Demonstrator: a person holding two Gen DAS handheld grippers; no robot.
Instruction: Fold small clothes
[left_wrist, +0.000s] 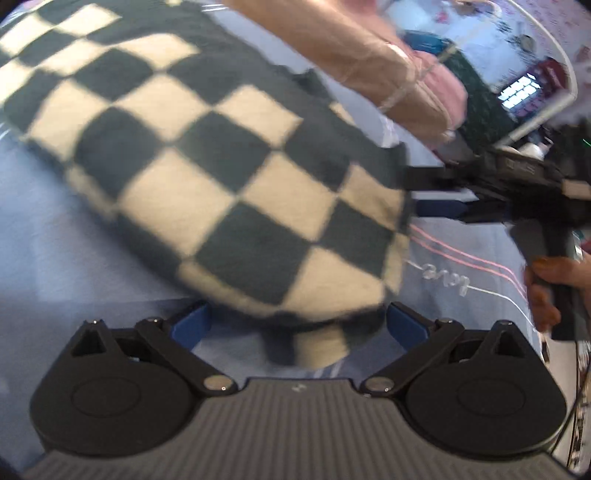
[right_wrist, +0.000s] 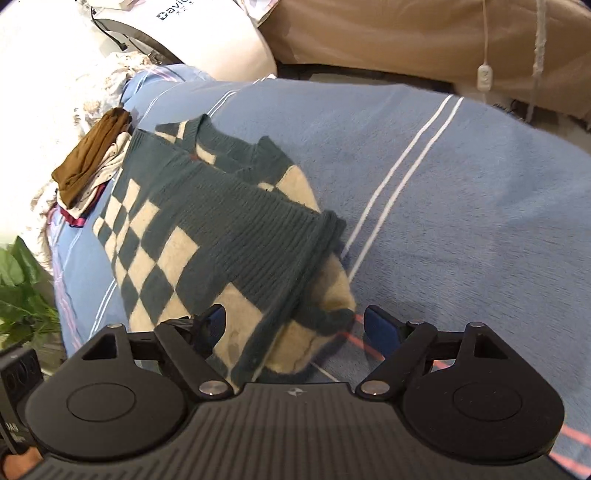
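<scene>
A dark green and cream checkered sweater lies folded on the blue striped blanket. It fills most of the left wrist view. My left gripper is open, its blue pads wide apart on either side of the sweater's near edge. My right gripper is open too, with a ribbed, cream-backed corner of the sweater lying between its fingers. In the left wrist view the right gripper sits at the sweater's right edge, held by a hand. Motion blurs the left wrist view.
A small stack of folded clothes sits at the blanket's far left edge. Beyond it are a white appliance and a brown cover. A green plant is at the left. A person's arm crosses above the sweater.
</scene>
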